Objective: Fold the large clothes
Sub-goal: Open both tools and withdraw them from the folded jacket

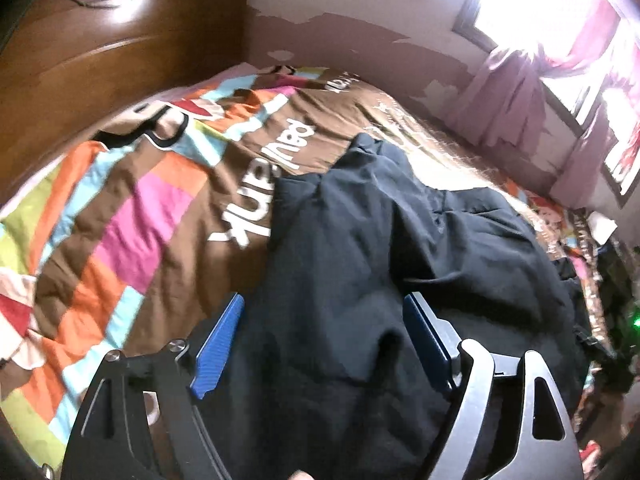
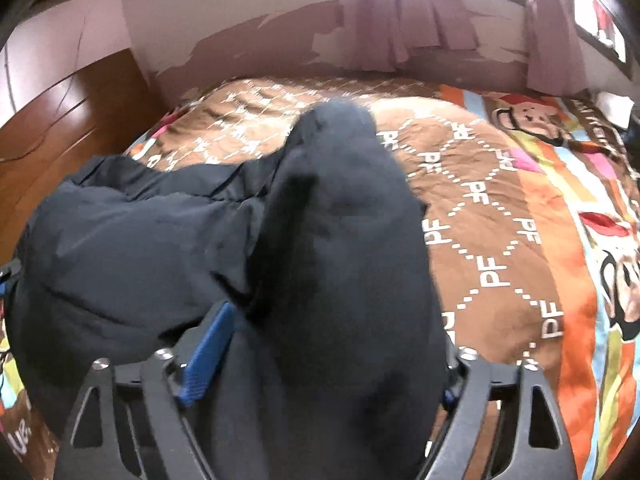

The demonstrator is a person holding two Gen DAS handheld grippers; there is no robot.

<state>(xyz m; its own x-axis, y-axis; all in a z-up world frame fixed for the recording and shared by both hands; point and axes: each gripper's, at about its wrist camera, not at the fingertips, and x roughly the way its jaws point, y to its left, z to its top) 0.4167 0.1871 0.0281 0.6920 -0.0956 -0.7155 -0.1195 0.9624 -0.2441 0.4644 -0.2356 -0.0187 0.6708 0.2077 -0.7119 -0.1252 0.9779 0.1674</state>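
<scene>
A large dark navy garment (image 1: 380, 248) lies rumpled on the bed, its near part bunched between my jaws. My left gripper (image 1: 326, 320) is open, its blue pads (image 1: 222, 340) wide apart with the cloth lying between them. In the right wrist view the same garment (image 2: 320, 240) runs from the gripper up the bed as a long dark lobe. My right gripper (image 2: 328, 340) is open too; its left blue pad (image 2: 208, 352) shows, and the right pad is hidden under the cloth.
The bed has a brown and multicoloured patchwork cover (image 1: 132, 216) with white lettering and cartoon prints (image 2: 480, 216). A wooden headboard (image 1: 100, 52) stands at the left. A wall with peeling paint and a window with pink curtains (image 1: 520, 92) lie beyond.
</scene>
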